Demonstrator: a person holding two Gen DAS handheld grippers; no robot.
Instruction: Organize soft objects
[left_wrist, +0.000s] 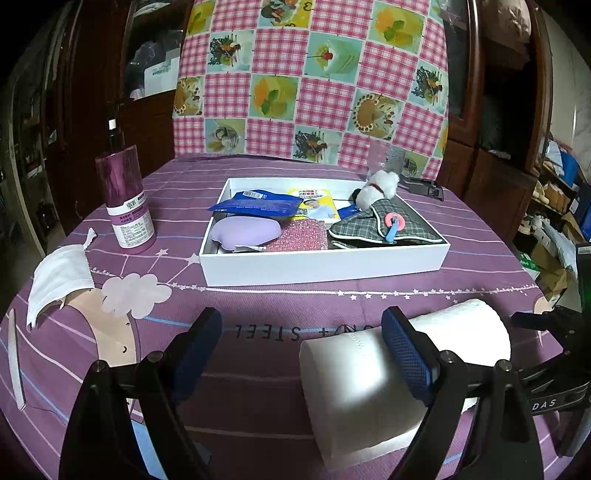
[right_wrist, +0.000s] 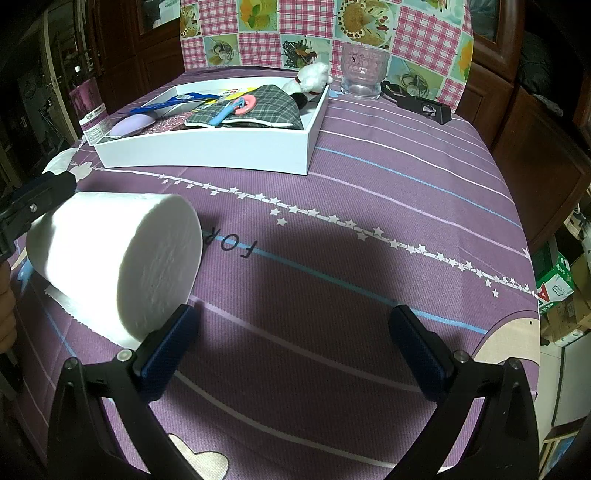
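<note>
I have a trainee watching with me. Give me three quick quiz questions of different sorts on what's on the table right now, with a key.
1. True or false: the paper roll lies on its side on the tablecloth, outside the white tray.
2. Which lies outside the tray? A) plaid cloth B) face mask C) lilac pad
3. Fill in: both the left gripper and the right gripper have their jaws ____.

Key: 1 true; 2 B; 3 open
</note>
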